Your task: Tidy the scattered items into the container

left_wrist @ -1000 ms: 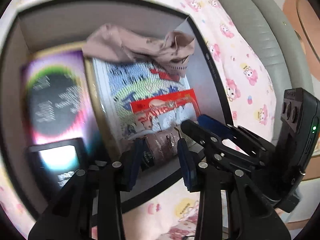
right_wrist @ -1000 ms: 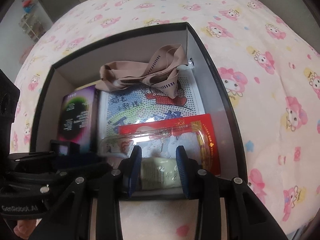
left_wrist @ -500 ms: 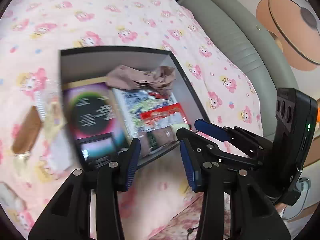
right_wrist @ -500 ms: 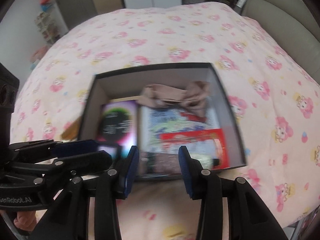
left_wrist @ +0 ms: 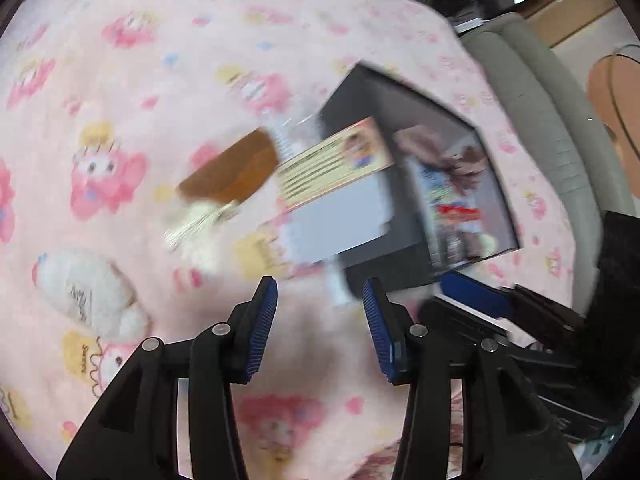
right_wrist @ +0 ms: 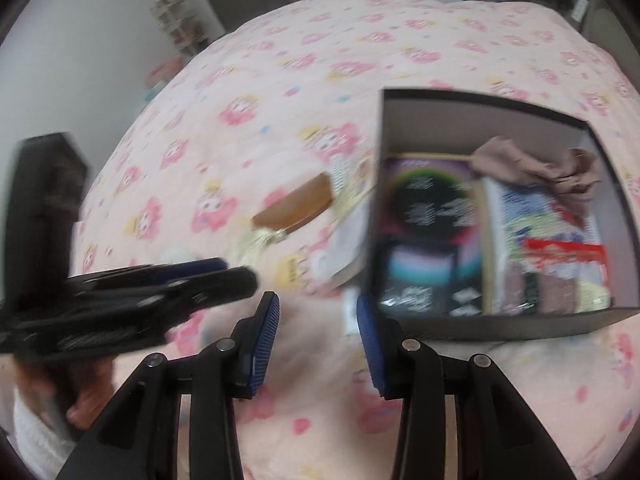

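Note:
A black box (right_wrist: 516,326) sits on the pink bed, holding books, a red packet (right_wrist: 564,256), small snack packs and a beige cloth (right_wrist: 532,168). It also shows in the left wrist view (left_wrist: 384,256). Left of the box lie a brown bar (left_wrist: 232,172) (right_wrist: 296,206), a flat card package (left_wrist: 332,168) leaning on the box wall, and a white wrapped item (left_wrist: 84,292). My left gripper (left_wrist: 320,320) is open and empty above the bedspread near these. My right gripper (right_wrist: 316,324) is open and empty, left of the box's near corner.
The bedspread (right_wrist: 280,92) is pink with cartoon prints. A grey padded headboard (left_wrist: 552,120) runs along the right in the left wrist view. Shelves and a door stand beyond the bed (right_wrist: 180,20). The views are motion-blurred.
Both grippers pulled back out of the box and swung left; the snack packs they held now lie in the box. The loose items left of the box came into view.

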{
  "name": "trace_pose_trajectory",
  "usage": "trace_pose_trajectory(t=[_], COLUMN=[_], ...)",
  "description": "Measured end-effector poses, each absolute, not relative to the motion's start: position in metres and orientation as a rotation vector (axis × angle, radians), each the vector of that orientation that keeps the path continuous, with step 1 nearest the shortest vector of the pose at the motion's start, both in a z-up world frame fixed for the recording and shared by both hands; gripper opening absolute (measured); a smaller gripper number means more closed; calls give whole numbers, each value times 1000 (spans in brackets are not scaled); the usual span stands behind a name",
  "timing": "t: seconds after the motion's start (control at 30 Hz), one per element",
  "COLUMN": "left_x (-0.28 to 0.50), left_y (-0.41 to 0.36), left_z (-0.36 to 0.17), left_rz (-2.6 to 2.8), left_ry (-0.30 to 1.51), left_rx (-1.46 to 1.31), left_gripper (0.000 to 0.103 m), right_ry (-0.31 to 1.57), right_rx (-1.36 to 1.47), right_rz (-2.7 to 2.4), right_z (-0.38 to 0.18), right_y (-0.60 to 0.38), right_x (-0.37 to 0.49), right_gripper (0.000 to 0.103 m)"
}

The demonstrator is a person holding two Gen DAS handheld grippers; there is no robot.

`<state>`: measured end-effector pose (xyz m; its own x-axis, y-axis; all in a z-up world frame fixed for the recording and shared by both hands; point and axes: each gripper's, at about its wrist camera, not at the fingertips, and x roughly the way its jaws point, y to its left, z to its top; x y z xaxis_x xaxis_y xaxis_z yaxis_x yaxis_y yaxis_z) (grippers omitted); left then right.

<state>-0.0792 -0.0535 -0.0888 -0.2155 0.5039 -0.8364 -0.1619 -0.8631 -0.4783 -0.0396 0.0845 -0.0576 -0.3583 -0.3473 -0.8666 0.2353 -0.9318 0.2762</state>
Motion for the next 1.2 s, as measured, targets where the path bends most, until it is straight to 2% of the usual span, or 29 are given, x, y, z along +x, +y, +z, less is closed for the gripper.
trace_pose_trajectory(t=[0.1, 0.17, 0.4, 0.43, 0.5, 0.6, 0.67, 0.87, 0.93, 0.97, 1.0, 1.2], left_x=[-75, -72, -95, -98, -103, -101, -97, -90, -88, -89, -90, -130], left_y=[-40, -25, 6, 7, 6, -6, -23, -79, -95, -102, -110, -137], left_z=[-106, -115, -132, -130, -128, -119, -115, -126, -130, -130, -129, -135], left_rz=[2078, 2058, 2108, 2134, 2168, 2202, 2235, 2216, 2189, 2192, 2205, 2275], left_ry=[-299, -224, -261, -274, -315, -366, -414, -537, -543, -552, -564, -667], left_rx=[-1627, -1617, -1565, -1547, -1525, -1491, -1488, -1608, -1656, -1659, -1658, -1602], left_gripper=[47, 47, 46, 44, 19, 5, 4, 5, 21, 35, 39, 39], right_ry=[-148, -216, -238, -244, -257, -298, -279, -241, -248, -264, -279, -480], right_rx=[1543, 1520, 1443, 1459, 1483, 1463, 1454, 1439, 1471, 1503, 1528, 1640], right_rz=[-2368, -2383, -2516, -2514, -2501, -2477, -2460, -2388, -2357, -2338, -2322, -2206], right_z=[-67, -64, -49, -52, -58, -60, -58, -65, -77, -86, -93, -144], right_y=[82, 88, 104, 106, 107, 107, 100, 73, 63, 58, 54, 41], right_x=[-38, -40, -49, -51, -53, -51, -51, -52, -57, -60, -63, -93], right_gripper=[36, 36, 36, 36, 36, 36, 36, 36, 36, 36, 36, 36])
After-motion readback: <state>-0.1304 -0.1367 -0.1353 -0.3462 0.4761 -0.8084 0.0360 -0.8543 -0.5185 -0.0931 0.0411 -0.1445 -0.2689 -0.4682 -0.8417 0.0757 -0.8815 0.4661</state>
